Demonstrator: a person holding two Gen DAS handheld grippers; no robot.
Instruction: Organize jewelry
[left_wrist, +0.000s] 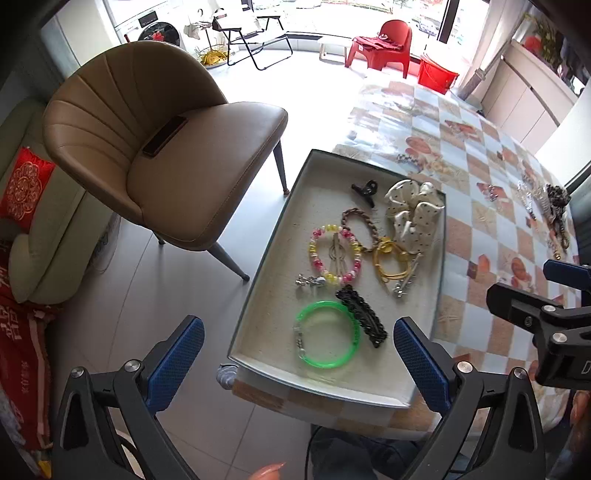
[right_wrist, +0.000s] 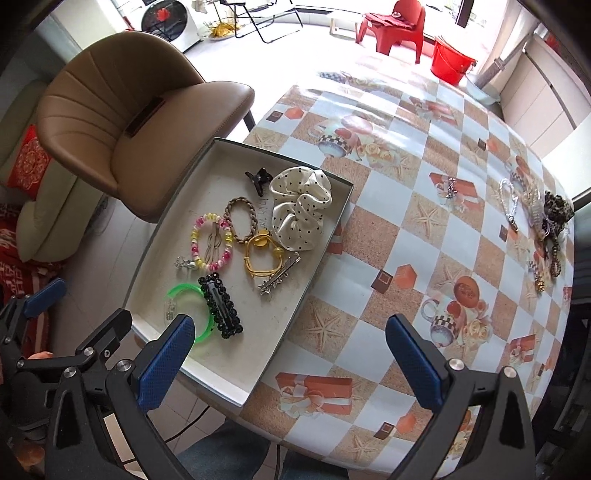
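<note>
Shallow grey-rimmed tray (right_wrist: 334, 225) at table's near-left corner holds green bangle (left_wrist: 327, 334), black beaded clip (right_wrist: 221, 310) touching it, pink-yellow bead bracelet (right_wrist: 211, 240), braided brown tie (right_wrist: 241, 219), yellow tie (right_wrist: 263, 260), polka-dot scrunchie (right_wrist: 300, 206), black claw clip (right_wrist: 258, 178). Loose jewelry pile (right_wrist: 543, 221) lies flat at far right.

green bangle (left_wrist: 328, 334) | cream black-dotted scrunchie (right_wrist: 301, 206) | orange-white checked tablecloth (right_wrist: 424, 236) | tan chair (left_wrist: 147, 147)

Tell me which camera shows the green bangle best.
The left wrist view: the whole green bangle lies unobstructed in the tray. In the right wrist view, the right gripper's finger covers part of the ring.
</note>
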